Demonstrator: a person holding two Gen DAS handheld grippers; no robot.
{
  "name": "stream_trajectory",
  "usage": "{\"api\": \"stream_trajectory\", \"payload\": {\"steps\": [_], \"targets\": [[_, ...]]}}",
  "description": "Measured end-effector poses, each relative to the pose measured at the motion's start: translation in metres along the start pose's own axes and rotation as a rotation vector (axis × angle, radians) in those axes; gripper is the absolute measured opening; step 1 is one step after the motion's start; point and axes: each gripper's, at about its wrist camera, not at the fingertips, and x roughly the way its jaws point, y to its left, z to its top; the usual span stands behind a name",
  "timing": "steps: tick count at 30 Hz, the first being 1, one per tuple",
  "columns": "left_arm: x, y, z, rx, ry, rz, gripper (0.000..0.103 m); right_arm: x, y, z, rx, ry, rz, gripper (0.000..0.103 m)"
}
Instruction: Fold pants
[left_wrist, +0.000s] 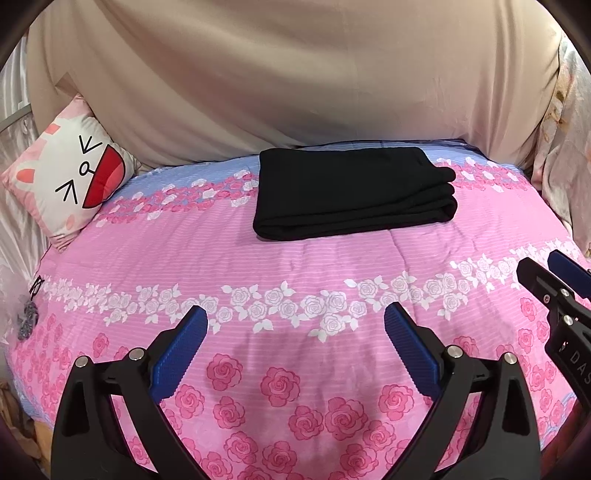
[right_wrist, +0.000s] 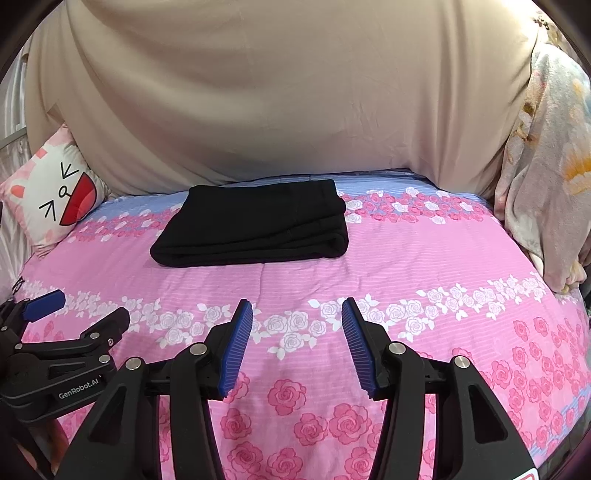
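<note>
Left wrist view shows you the black pants (left_wrist: 351, 195) already folded into a thick, compact rectangle, lying on the far half of the pink rose-print bedspread (left_wrist: 295, 266), close to where the beige draped sheet (left_wrist: 295, 74) meets the bed. From the right wrist view the same bundle (right_wrist: 255, 225) sits left of centre, its rounded fold facing right.

Your left gripper (left_wrist: 295, 332) hangs over the near part of the bed with its blue pads spread wide and nothing between them. Your right gripper (right_wrist: 297, 325) is likewise parted, a little less widely, and empty. Both are well apart from the pants.

The fold looks finished, so the main risk is undoing it. If you reach back in and pinch only the top layer, the stack could slide and open up. Dragging a finger across the soft bedspread near the bundle could also tug the layers askew.

Off to the left a cartoon-face cushion (left_wrist: 62, 177) leans against the sheet, well clear of the pants; a flowered blanket (right_wrist: 546, 177) hangs at the right.
</note>
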Motion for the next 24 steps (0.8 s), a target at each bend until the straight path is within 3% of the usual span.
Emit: {"api": "stream_trajectory", "payload": {"steps": [5, 24], "targets": [[-0.0030, -0.0003, -0.0009, 0.004, -0.007, -0.003, 0.095, -0.0010, 0.0016, -0.0020, 0.000, -0.001, -0.007, 0.057], [-0.0058, 0.0005, 0.0004, -0.006, -0.002, 0.005, 0.095, -0.0002, 0.0066, -0.0039, -0.008, 0.004, -0.002, 0.057]]}}
